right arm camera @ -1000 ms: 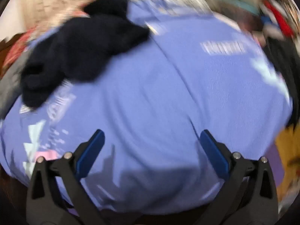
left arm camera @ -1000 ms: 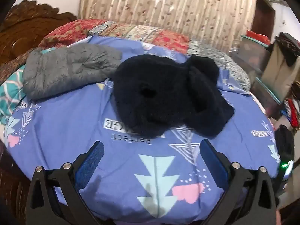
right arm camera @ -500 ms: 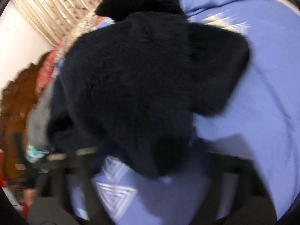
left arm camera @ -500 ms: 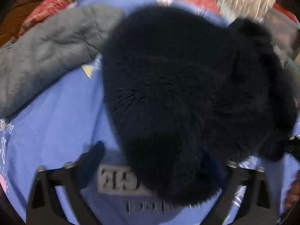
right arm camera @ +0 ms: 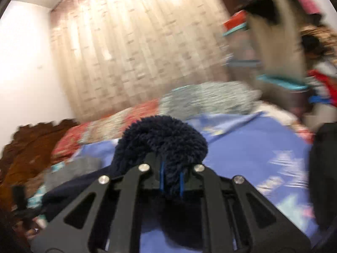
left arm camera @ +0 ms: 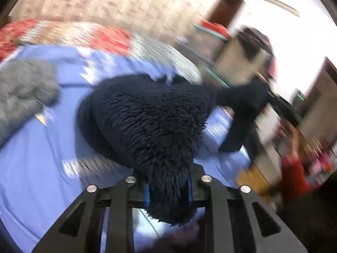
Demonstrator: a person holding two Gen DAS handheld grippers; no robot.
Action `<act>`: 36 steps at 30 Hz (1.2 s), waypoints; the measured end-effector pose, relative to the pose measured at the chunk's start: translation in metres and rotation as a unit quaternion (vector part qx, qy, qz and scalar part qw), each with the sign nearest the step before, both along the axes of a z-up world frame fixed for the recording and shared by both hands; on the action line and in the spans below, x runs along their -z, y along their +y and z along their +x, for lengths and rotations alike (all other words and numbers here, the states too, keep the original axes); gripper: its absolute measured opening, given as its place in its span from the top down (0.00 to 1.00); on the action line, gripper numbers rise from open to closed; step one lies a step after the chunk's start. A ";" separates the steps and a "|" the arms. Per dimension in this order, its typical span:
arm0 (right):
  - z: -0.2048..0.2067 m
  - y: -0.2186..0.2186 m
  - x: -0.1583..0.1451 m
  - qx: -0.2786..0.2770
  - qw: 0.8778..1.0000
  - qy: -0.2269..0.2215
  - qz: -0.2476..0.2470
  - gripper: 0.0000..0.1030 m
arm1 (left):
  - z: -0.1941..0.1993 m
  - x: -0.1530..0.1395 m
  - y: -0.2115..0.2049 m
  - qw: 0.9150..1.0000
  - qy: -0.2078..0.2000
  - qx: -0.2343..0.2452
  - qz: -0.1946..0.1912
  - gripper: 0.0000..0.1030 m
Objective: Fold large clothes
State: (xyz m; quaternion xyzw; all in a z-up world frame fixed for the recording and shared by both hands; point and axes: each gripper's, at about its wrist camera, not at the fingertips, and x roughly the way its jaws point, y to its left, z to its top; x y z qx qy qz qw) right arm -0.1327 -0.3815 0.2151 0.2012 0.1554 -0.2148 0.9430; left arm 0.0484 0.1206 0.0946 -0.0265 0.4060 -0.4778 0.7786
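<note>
A dark navy fluffy garment (left arm camera: 147, 118) is held up off the blue printed bedsheet (left arm camera: 31, 158). My left gripper (left arm camera: 167, 191) is shut on one edge of it, the pile bulging between the blue pads. My right gripper (right arm camera: 171, 181) is shut on another part of the same garment (right arm camera: 162, 139), which bunches above the fingers. In the left wrist view a far part of the garment stretches right to the other gripper (left arm camera: 271, 99). Both views are motion-blurred.
A folded grey garment (left arm camera: 21, 90) lies on the bed at the left. Red patterned pillows (left arm camera: 63, 33) and a curtain (right arm camera: 137, 48) are behind. Cluttered shelves and boxes (left arm camera: 242, 59) stand to the right of the bed. A carved wooden headboard (right arm camera: 31, 147) is at the left.
Both grippers went from open above the sheet to shut on the navy garment. The garment has been lifted off the bed and both cameras have tilted upward.
</note>
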 end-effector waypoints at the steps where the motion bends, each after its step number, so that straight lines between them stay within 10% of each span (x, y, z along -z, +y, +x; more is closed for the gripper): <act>1: -0.011 -0.011 0.008 0.023 1.000 0.008 0.011 0.91 | -0.008 0.009 0.002 0.999 0.025 0.019 0.004 0.51; 8: -0.050 -0.088 0.128 0.175 0.960 0.105 0.191 0.83 | -0.021 0.062 0.018 0.985 0.077 0.038 0.150 0.47; 11: -0.050 -0.089 0.163 0.146 0.941 0.101 0.289 0.32 | -0.006 0.082 0.032 0.970 0.095 -0.005 0.223 0.47; 17: -0.075 -0.061 0.151 0.215 0.945 0.085 0.233 0.26 | 0.060 0.040 0.046 0.976 0.051 -0.097 0.189 0.45; 22: -0.043 0.016 0.151 0.080 0.973 0.128 0.175 0.20 | 0.171 0.048 -0.015 0.976 0.068 -0.136 0.155 0.27; 29: 0.048 0.042 0.236 -0.037 0.934 0.207 0.288 0.20 | 0.251 0.138 -0.111 0.966 0.159 -0.131 0.154 0.15; 33: 0.090 0.028 0.253 -0.030 0.923 0.233 0.305 0.20 | 0.221 0.148 -0.128 0.976 0.168 -0.083 0.109 0.57; 36: 0.094 0.023 0.225 -0.049 0.937 0.195 0.285 0.20 | 0.143 0.092 -0.117 0.993 0.111 0.031 0.031 0.62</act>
